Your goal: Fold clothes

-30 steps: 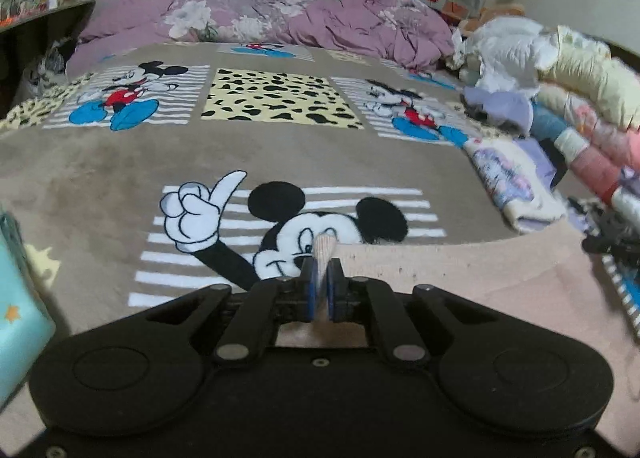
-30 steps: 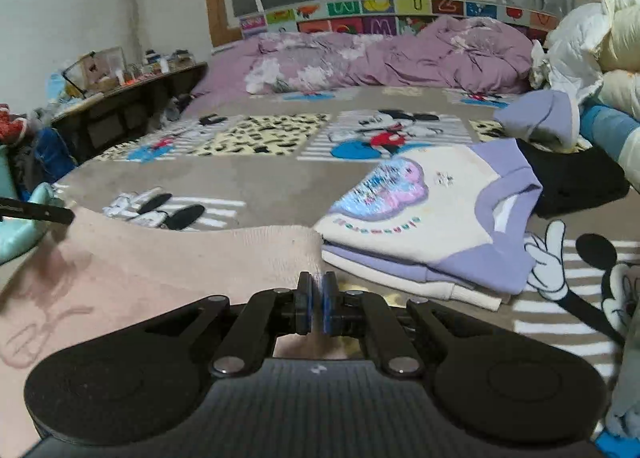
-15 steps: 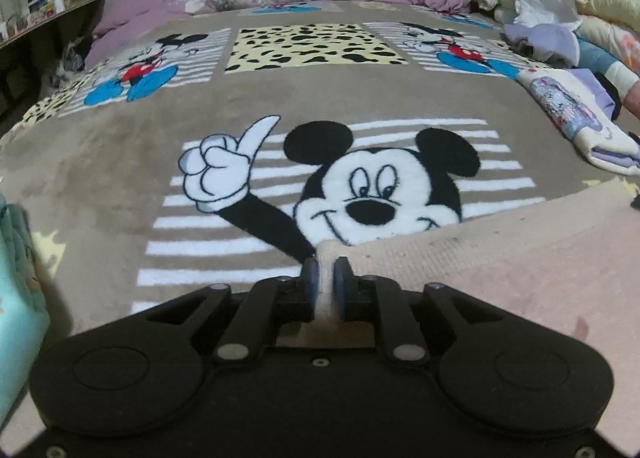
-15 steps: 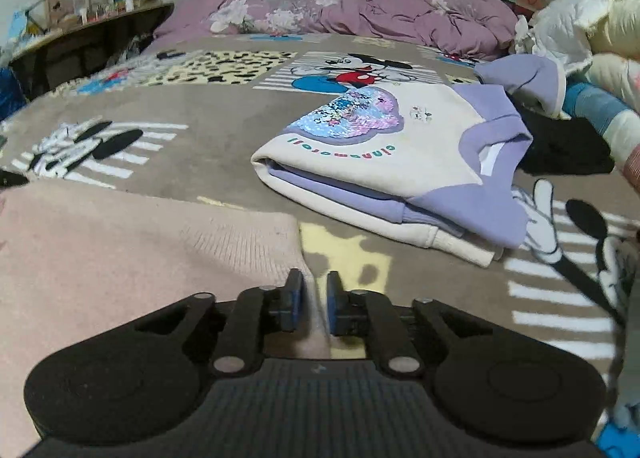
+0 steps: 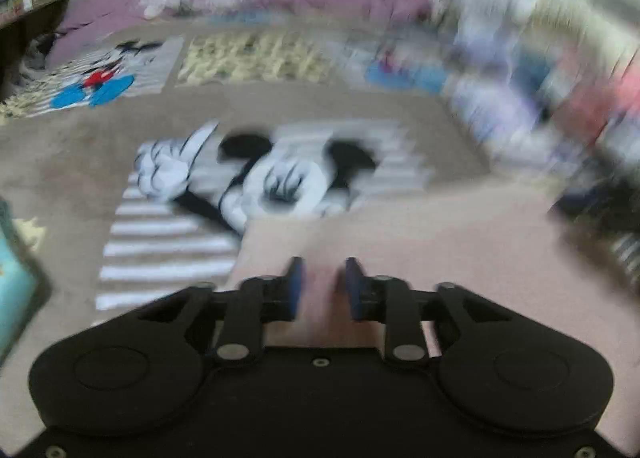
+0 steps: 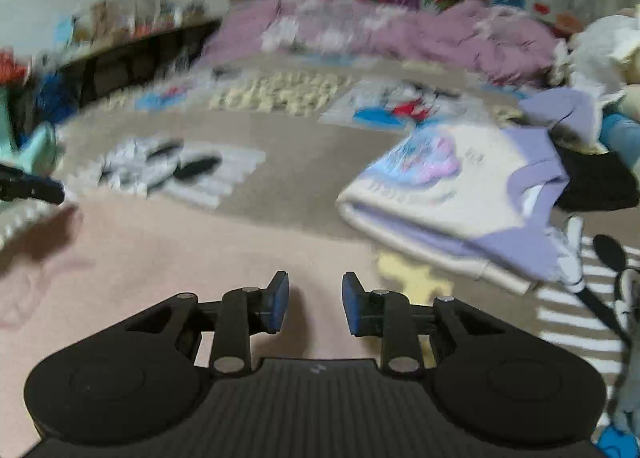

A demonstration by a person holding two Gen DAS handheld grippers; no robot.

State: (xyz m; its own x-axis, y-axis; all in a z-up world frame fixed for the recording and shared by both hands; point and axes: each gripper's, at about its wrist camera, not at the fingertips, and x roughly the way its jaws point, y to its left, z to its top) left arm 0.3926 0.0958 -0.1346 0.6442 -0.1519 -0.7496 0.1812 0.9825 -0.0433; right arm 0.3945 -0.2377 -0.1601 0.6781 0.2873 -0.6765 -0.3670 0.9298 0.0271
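L claw (image 5: 321, 282) opening, blurred | R claw (image 6: 311, 298) opening | pink sweater (image 6: 160, 258) released

The garment (image 6: 168, 258) lies flat on the blanket (image 6: 288, 162) at six o'clock in the right wrist view, under the right gripper (image 6: 312, 294), with the folded sweatshirt (image 6: 460, 202) apart from it at three o'clock and the bunched quilt (image 6: 440, 38) behind at twelve. A dark garment (image 6: 592, 186) lies just right of the sweatshirt. In the left wrist view the garment's edge (image 5: 320, 282) sits between the parted pads of the left gripper (image 5: 322, 286), the piled clothes (image 5: 560, 78) at two o'clock.
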